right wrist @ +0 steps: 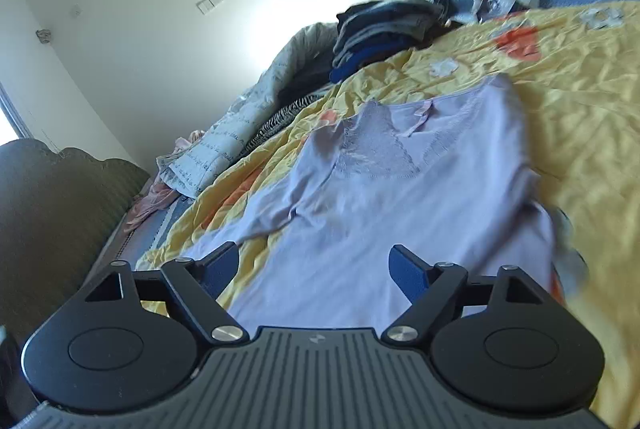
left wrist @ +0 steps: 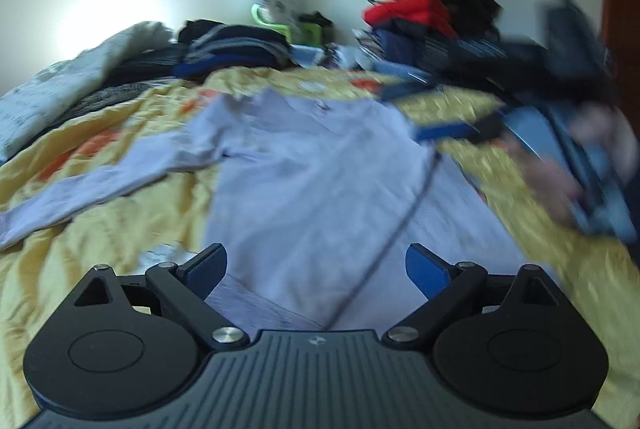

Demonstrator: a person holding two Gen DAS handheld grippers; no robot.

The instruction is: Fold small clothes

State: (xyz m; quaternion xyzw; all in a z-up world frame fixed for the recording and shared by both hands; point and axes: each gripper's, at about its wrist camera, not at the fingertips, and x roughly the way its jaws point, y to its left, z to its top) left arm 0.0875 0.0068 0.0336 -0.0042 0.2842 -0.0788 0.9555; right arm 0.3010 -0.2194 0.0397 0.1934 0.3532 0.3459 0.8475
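1. The left tongs (left wrist: 316, 269) stand wide open, blue pads (left wrist: 426, 275) well apart, nothing between them, pointing down and forward.
2. The right tongs (right wrist: 314, 271) are likewise spread, empty, tilted downward.
3. In the left wrist view, the right tongs and the hand (left wrist: 560, 189) holding them show blurred at far right.

A lavender long-sleeved top (right wrist: 400, 197) lies spread flat on the yellow bedspread (right wrist: 580, 117), lace neckline up.
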